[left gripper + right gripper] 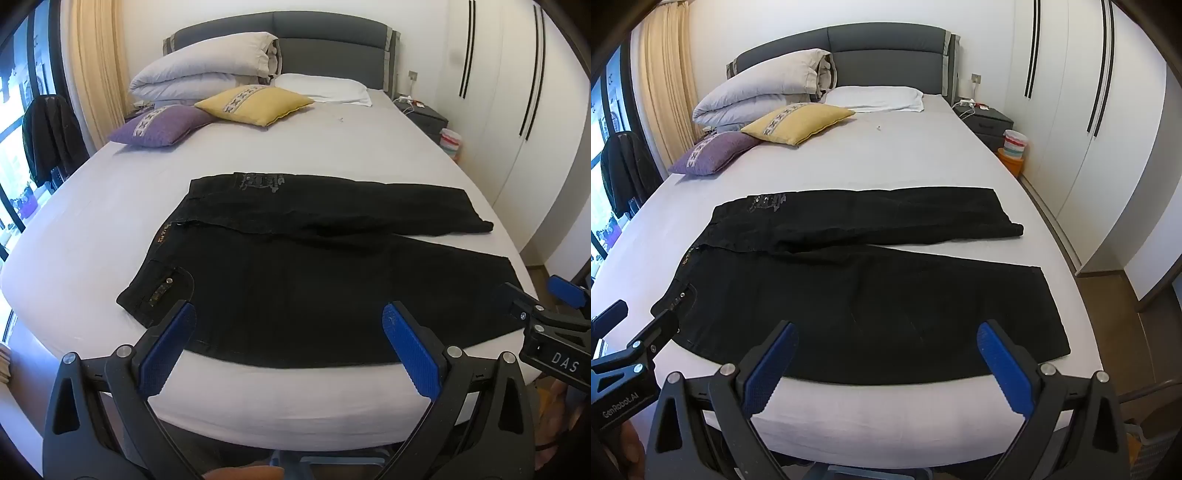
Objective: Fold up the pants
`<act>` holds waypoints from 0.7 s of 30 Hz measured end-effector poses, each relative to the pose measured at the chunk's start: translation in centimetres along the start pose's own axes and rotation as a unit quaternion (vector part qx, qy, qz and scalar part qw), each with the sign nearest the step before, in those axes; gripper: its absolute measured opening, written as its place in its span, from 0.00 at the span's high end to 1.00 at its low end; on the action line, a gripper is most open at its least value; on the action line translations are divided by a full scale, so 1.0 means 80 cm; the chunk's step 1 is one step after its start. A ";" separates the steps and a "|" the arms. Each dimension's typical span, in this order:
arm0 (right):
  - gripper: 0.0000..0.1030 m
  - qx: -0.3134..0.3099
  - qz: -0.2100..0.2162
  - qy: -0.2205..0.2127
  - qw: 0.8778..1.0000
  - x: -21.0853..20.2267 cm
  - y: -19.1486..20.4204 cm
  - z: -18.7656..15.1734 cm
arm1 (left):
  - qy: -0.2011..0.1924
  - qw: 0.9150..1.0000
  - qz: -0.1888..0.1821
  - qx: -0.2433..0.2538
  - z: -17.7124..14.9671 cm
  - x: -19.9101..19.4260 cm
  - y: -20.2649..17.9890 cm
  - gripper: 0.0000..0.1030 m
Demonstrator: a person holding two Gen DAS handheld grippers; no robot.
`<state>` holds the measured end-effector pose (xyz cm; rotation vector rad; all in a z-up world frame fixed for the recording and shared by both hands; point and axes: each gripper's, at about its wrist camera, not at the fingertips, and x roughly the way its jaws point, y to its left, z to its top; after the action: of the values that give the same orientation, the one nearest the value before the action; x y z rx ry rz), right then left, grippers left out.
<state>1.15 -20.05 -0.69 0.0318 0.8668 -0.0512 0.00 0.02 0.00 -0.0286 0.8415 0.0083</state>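
left wrist view: black pants (295, 266) spread flat on bed (92, 229), waist at 9 o'clock, legs toward 3; left gripper (288, 325) wide apart, empty. right wrist view: right gripper (886, 343) also spread, empty, over near leg. best: pinch the near-leg hem and waistband together, then fold over the far leg.

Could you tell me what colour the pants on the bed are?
Black pants, clearest in the right wrist view.

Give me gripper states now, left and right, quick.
Left gripper: open, holding nothing, above the near edge of the black pants.
Right gripper: open, holding nothing, also over the pants' near edge.
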 end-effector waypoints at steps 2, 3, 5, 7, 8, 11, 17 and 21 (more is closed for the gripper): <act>0.02 0.000 0.001 0.001 1.000 0.000 0.000 0.000 | 0.000 1.000 -0.005 -0.003 0.000 -0.001 0.001 0.00; 0.02 0.000 0.001 0.002 1.000 0.000 0.000 0.000 | 0.000 1.000 -0.008 -0.003 0.000 -0.001 0.003 0.00; 0.02 -0.002 0.000 0.002 1.000 -0.001 0.000 0.000 | 0.006 1.000 -0.010 -0.005 0.003 0.000 0.009 0.00; 0.02 -0.002 -0.001 0.001 1.000 -0.002 0.003 -0.003 | 0.009 1.000 -0.012 -0.008 0.004 0.008 0.019 0.00; 0.02 -0.003 -0.002 0.003 1.000 -0.001 0.003 -0.002 | 0.003 1.000 -0.003 -0.003 -0.001 0.005 0.013 0.00; 0.02 -0.003 -0.001 0.005 1.000 -0.001 0.003 -0.001 | 0.001 1.000 0.004 0.002 -0.002 0.002 0.008 0.00; 0.02 -0.004 -0.002 0.007 1.000 0.002 0.004 -0.003 | 0.002 1.000 0.004 0.005 -0.001 0.002 0.008 0.00; 0.02 -0.004 -0.003 0.007 1.000 0.001 0.004 -0.002 | 0.003 1.000 0.005 0.005 0.000 0.002 0.008 0.00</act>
<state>1.11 -19.75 -0.83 0.0228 0.8805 -0.0529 0.11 0.69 -0.16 -0.0161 0.8472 0.0135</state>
